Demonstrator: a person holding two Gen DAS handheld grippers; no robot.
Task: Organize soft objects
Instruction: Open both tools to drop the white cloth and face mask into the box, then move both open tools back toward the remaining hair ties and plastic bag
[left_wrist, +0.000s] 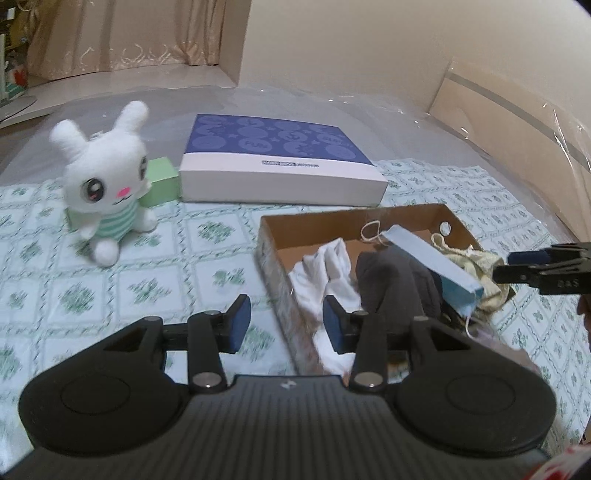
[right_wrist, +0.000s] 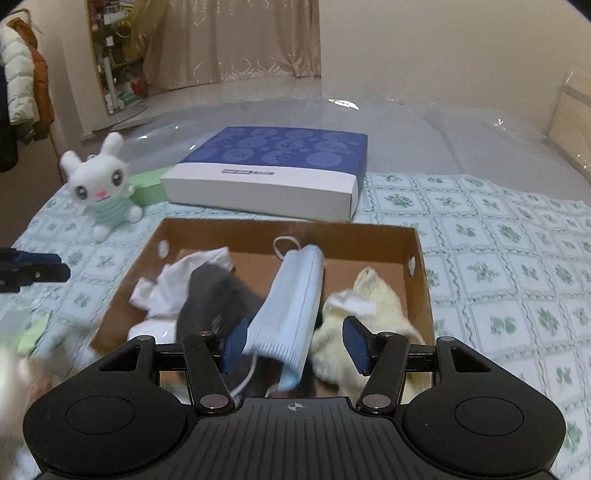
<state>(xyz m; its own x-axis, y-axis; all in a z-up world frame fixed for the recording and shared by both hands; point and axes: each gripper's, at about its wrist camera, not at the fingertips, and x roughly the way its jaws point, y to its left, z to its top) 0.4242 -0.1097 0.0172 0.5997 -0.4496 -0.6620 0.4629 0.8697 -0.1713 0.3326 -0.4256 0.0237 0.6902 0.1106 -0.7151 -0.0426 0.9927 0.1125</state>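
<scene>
Bed (right_wrist: 498, 236) bears boxes (right_wrist: 269, 173) (plush rabbit (right_wrist: 101, 184) too).

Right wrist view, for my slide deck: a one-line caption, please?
Open tongs above a cardboard box holding a blue face mask.

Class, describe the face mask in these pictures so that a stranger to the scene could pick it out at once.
Find the open cardboard box on the green-patterned bedspread. Among the soft things in it, the face mask lies on top, between dark grey cloth and pale yellow cloth. Only it is light blue, pleated, with ear loops.
</scene>
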